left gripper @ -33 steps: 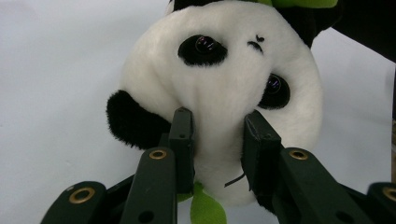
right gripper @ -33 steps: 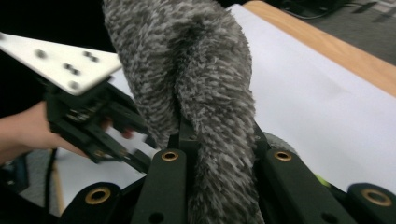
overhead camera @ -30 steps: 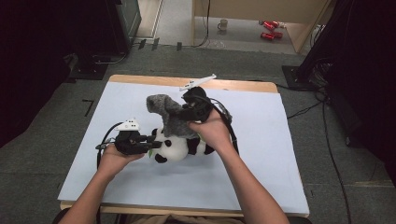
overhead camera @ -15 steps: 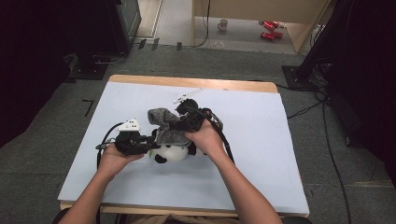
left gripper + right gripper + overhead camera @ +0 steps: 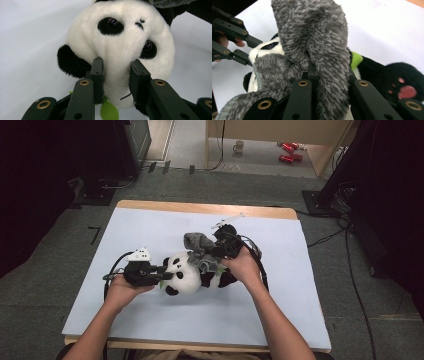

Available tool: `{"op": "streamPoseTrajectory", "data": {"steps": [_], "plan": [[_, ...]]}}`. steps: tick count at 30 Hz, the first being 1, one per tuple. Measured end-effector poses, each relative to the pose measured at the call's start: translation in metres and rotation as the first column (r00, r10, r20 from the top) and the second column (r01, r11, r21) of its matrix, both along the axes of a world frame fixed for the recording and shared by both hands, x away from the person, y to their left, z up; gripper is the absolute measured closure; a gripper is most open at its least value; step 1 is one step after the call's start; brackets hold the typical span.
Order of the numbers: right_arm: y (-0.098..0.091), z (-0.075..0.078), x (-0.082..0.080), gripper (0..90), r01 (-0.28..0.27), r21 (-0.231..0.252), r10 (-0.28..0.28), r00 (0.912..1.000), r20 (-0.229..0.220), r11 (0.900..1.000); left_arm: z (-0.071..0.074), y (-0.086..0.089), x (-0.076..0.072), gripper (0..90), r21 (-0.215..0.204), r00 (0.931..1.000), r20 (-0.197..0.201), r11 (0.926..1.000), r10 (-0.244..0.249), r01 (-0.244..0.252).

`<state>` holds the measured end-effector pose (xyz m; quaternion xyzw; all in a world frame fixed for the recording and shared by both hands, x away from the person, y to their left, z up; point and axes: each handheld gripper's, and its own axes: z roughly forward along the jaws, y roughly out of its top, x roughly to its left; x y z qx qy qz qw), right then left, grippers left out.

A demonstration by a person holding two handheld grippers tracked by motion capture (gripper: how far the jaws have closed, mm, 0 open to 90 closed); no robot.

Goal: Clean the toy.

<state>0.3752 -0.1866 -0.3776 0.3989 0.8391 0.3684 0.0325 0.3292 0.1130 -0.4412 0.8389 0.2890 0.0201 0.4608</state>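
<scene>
A: Where is the plush panda (image 5: 192,274)?

B: It lies on its back near the middle of the pale blue table mat (image 5: 150,227), head toward nine o'clock, feet toward three o'clock.

A: What is the left gripper (image 5: 161,276) doing?

B: It comes in from nine o'clock, and its jaws are narrowed onto the panda's white muzzle. In the left gripper view the two black pads press into the fur just below the eyes, with a green felt leaf (image 5: 109,111) showing at six o'clock between them.

A: And the right gripper (image 5: 216,254)?

B: It sits at about one o'clock from the panda's belly, clamped tight on a fuzzy grey sock (image 5: 199,245). In the right gripper view the sock (image 5: 317,47) stands up between the jaws and drapes over the panda's chest; a black paw with pink pads (image 5: 405,82) lies at three o'clock.
</scene>
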Motion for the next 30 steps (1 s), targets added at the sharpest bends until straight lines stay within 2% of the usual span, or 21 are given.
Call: {"op": "streamPoseTrajectory", "data": {"steps": [6, 13, 15, 17, 18, 23, 30], "plan": [[-0.011, 0.0, -0.001, 77.4, 0.014, 0.019, -0.014, 0.9999, -0.001, 0.9997, 0.0, 0.0, 0.0, 68.9, -0.004, 1.0, 0.003, 1.0, -0.001, 0.001], [-0.029, -0.002, 0.001, 77.4, 0.064, 0.039, -0.063, 0.9979, -0.013, 0.9972, -0.001, 0.002, 0.002, 68.8, -0.002, 1.0, -0.004, 1.0, 0.005, -0.005], [-0.032, -0.002, 0.001, 77.5, 0.073, 0.035, -0.073, 0.9972, -0.016, 0.9967, -0.002, 0.002, 0.002, 68.8, 0.0, 0.9999, -0.009, 0.9999, 0.011, -0.011], [-0.038, -0.004, 0.002, 77.5, 0.091, 0.003, -0.091, 0.9958, -0.011, 0.9959, -0.002, 0.003, 0.003, 68.7, -0.006, 0.9999, -0.012, 0.9999, 0.012, -0.012], [-0.046, -0.008, 0.002, 77.5, 0.099, 0.032, -0.098, 0.9948, -0.031, 0.9946, -0.002, 0.002, 0.003, 68.8, -0.007, 0.9999, -0.007, 0.9999, 0.013, -0.013], [-0.053, -0.013, -0.002, 77.5, 0.1, 0.034, -0.099, 0.9948, -0.021, 0.9944, -0.002, 0.002, 0.003, 68.8, -0.007, 0.9999, -0.006, 0.9999, 0.012, -0.012], [-0.061, -0.016, -0.007, 77.5, 0.104, 0.037, -0.103, 0.9942, -0.031, 0.9938, -0.002, 0.002, 0.003, 68.7, -0.01, 0.9999, -0.007, 0.9999, 0.013, -0.013]]}}
